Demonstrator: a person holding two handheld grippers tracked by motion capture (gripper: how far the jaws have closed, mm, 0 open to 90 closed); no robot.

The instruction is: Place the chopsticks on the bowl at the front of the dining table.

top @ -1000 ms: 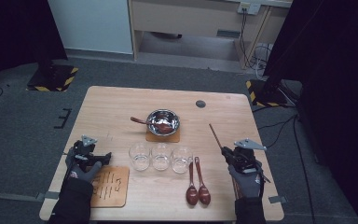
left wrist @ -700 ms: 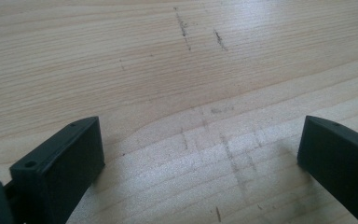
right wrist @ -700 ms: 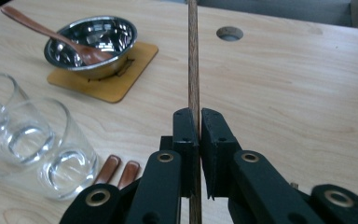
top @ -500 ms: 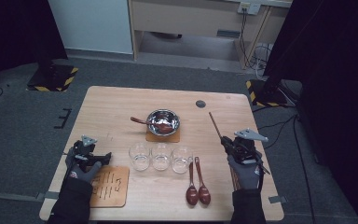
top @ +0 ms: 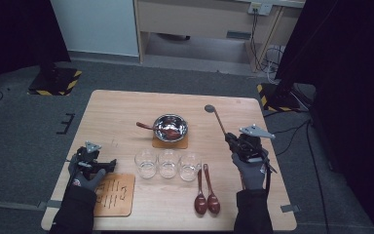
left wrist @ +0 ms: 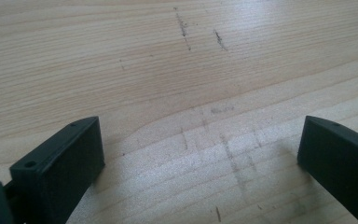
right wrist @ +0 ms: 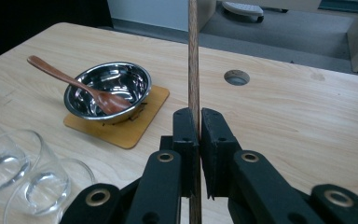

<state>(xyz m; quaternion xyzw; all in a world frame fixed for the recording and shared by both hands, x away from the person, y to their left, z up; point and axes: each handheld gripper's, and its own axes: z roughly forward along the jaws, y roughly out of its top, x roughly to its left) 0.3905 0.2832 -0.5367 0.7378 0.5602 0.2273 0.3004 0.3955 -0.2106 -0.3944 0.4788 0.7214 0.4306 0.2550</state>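
Note:
My right gripper (right wrist: 199,126) is shut on a thin brown wooden stick (right wrist: 193,56) that runs straight up between its jaws. In the high view the right gripper (top: 230,139) is held above the table's right side, and the stick (top: 219,121) slants from it toward the far edge. My left gripper (top: 108,165) rests near the left front of the table. Its jaws stand wide open over bare wood (left wrist: 200,93) with nothing between them.
A steel bowl (top: 170,127) holding a wooden spoon (top: 146,126) sits on a coaster (top: 169,143) at mid-table. Three empty glasses (top: 168,164) stand in a row before it. Two dark spoons (top: 205,195) lie at the front, a marked wooden board (top: 114,195) at front left. A round hole (top: 208,107) pierces the table.
My right gripper has risen and moved a little away from the front edge, carrying the stick up off the table. The left gripper has stayed still.

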